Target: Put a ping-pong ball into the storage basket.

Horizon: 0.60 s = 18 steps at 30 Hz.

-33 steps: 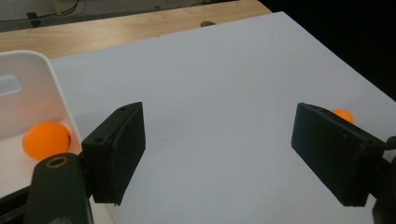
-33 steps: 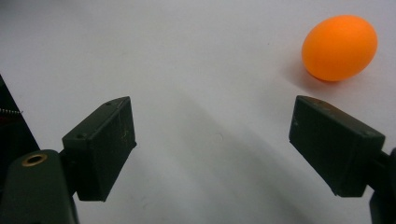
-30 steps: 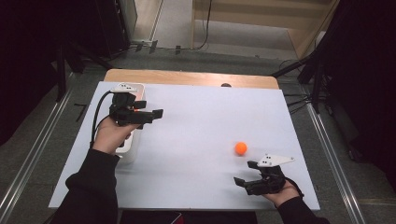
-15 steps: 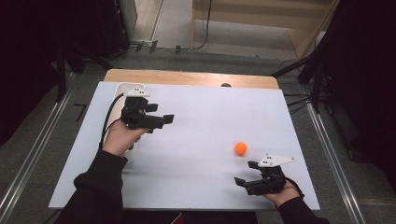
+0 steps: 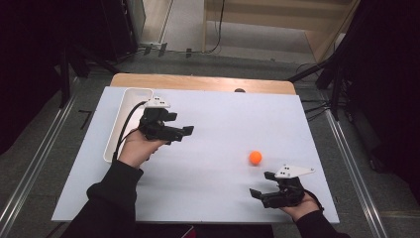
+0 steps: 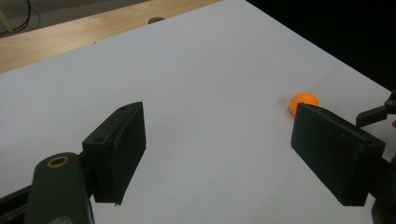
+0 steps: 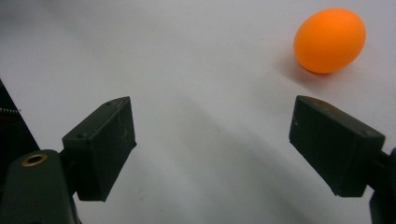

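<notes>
The left gripper (image 5: 184,132) hangs over the left-middle of the white table (image 5: 218,119) with its jaws standing wide and nothing between them; in the left gripper view both black pads frame bare table, and the orange ball (image 6: 303,101) peeks out just behind the far-side pad, well ahead of it. The right gripper (image 5: 262,187) rests low at the near right edge, jaws likewise spread and empty, with the ball (image 7: 329,40) lying just beyond its right pad, off to one side rather than between the two. From above, the ball (image 5: 255,157) sits loose on the open surface, near the right gripper and well apart from the left one, while a white tray (image 5: 123,99) stands along the table's left side just behind the left hand (image 5: 136,148). The work in hand looks like a reach for the ball, probably by the left gripper, though that cannot be told for sure. To do it well, the approaching jaws should come in low and level so the ball ends up centred between the pads, not clipped by one; a ball this light and round will roll at a nudge. Closing should be gentle and even, squarely across its widest part.
</notes>
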Motion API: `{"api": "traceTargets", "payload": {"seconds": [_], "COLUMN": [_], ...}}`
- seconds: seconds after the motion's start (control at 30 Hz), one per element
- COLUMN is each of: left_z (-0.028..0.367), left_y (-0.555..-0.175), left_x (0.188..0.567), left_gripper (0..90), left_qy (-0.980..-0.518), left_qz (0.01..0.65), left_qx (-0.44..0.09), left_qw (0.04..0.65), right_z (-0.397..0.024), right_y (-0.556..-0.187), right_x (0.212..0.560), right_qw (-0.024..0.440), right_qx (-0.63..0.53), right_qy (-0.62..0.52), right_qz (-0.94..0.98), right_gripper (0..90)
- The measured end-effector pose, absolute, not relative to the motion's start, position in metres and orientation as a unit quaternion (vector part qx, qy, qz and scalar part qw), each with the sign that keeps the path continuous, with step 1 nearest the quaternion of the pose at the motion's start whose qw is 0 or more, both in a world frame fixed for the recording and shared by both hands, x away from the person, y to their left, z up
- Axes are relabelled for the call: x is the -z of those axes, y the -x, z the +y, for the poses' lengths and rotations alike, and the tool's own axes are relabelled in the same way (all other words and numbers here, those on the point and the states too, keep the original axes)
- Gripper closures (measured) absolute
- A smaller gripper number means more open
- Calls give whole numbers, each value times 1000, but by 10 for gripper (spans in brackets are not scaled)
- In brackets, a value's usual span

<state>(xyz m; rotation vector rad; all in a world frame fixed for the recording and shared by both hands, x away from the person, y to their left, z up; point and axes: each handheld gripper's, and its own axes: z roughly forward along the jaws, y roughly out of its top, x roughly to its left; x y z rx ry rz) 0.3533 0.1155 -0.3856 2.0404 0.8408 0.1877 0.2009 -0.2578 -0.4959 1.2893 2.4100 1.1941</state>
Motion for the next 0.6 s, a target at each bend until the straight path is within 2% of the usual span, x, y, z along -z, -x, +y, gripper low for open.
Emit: {"api": "traceTargets", "payload": {"seconds": [0.6], "left_z": [92], "left_y": [-346], "left_x": [398], "left_gripper": [182], "left_qy": [-834], "left_qz": [315], "left_qx": [-64], "left_qw": [449], "right_z": [-259], "right_y": [-200], "right_x": [496], "right_qw": [81], "right_qx": [-399], "right_qy": [-433], "right_qz": [804], "right_gripper": [129]}}
